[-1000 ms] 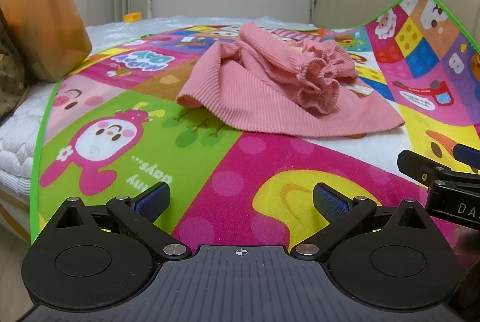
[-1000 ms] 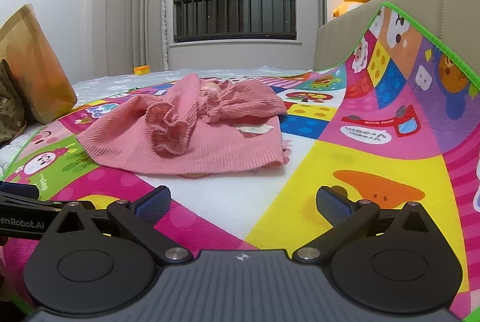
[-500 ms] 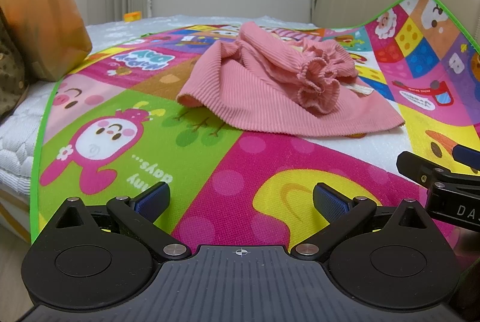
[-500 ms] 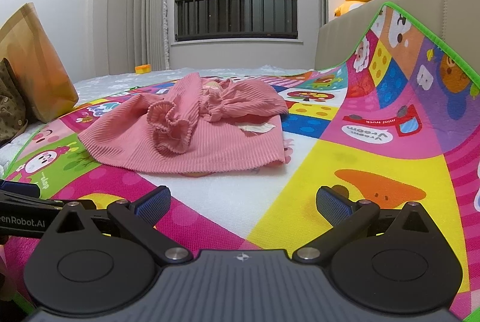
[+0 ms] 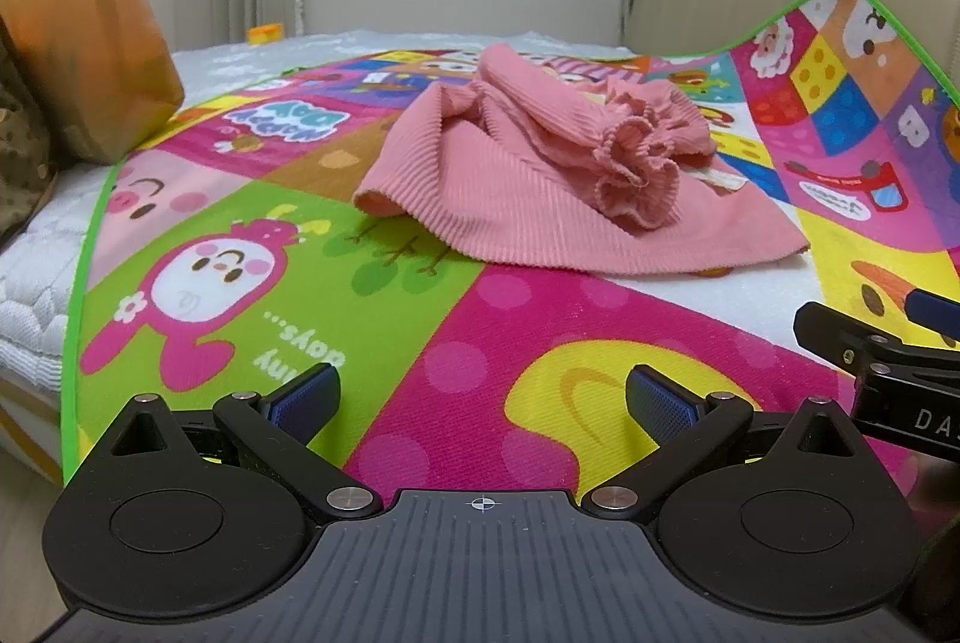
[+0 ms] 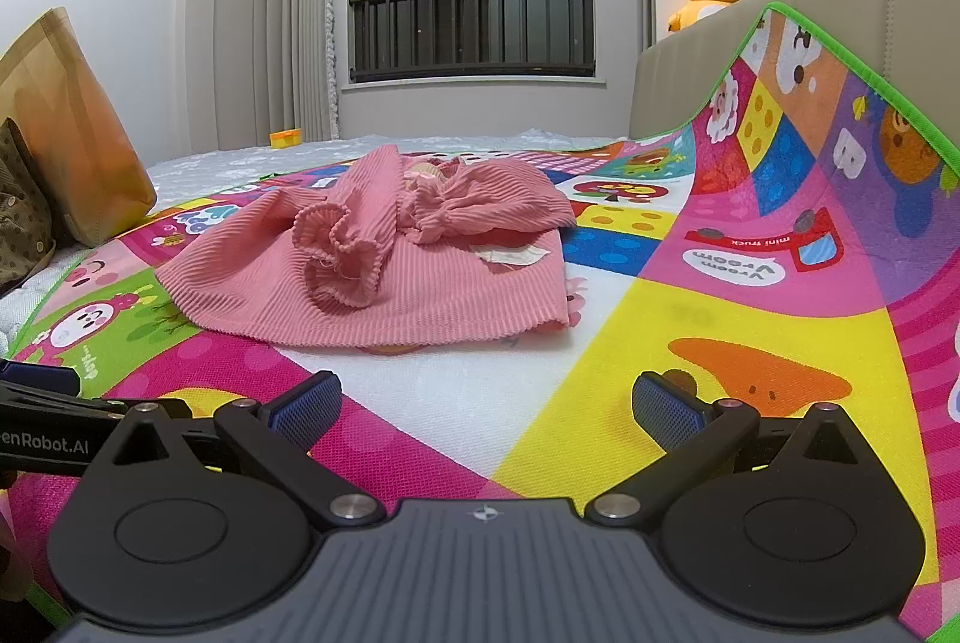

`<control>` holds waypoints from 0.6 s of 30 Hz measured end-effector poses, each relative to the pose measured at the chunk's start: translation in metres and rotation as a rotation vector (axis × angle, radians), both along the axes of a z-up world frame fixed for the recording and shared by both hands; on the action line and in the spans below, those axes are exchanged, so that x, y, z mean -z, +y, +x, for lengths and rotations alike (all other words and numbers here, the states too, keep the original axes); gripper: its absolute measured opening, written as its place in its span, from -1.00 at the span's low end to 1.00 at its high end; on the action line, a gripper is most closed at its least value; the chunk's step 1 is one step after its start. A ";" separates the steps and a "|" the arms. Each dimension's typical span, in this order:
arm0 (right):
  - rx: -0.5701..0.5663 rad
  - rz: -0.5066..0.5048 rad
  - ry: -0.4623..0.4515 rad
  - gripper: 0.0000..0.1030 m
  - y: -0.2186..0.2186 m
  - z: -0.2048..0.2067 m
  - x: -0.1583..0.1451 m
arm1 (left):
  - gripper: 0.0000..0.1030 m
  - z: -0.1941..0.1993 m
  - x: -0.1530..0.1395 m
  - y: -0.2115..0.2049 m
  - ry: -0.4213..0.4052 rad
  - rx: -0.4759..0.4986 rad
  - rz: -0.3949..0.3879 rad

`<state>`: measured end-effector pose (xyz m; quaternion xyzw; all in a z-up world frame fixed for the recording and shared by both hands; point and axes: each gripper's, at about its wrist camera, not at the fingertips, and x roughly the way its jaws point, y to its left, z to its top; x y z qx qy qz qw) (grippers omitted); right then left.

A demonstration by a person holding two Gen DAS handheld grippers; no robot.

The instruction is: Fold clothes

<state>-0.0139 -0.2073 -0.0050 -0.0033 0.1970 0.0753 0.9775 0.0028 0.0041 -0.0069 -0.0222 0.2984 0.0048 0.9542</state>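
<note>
Left hand-held gripper [image 5: 480,400]: fingers wide apart, empty, over the near edge of the play mat [image 5: 252,247] on the bed. Pink ribbed garment [image 5: 540,187]: lay crumpled mid-mat, sleeves bunched, untouched; all folding judged still to do. Right hand-held gripper [image 6: 486,409]: likewise spread, holding nothing
</note>
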 end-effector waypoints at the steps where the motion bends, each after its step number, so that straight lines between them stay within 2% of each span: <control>1: 0.000 0.000 0.001 1.00 0.000 0.000 0.000 | 1.00 0.000 0.000 0.000 0.000 0.000 0.000; 14: 0.001 0.012 0.019 1.00 -0.003 0.003 0.003 | 1.00 0.002 0.003 0.000 0.008 0.002 0.005; 18: -0.011 0.030 0.056 1.00 -0.006 0.010 0.003 | 1.00 0.009 0.004 0.000 0.023 0.015 -0.001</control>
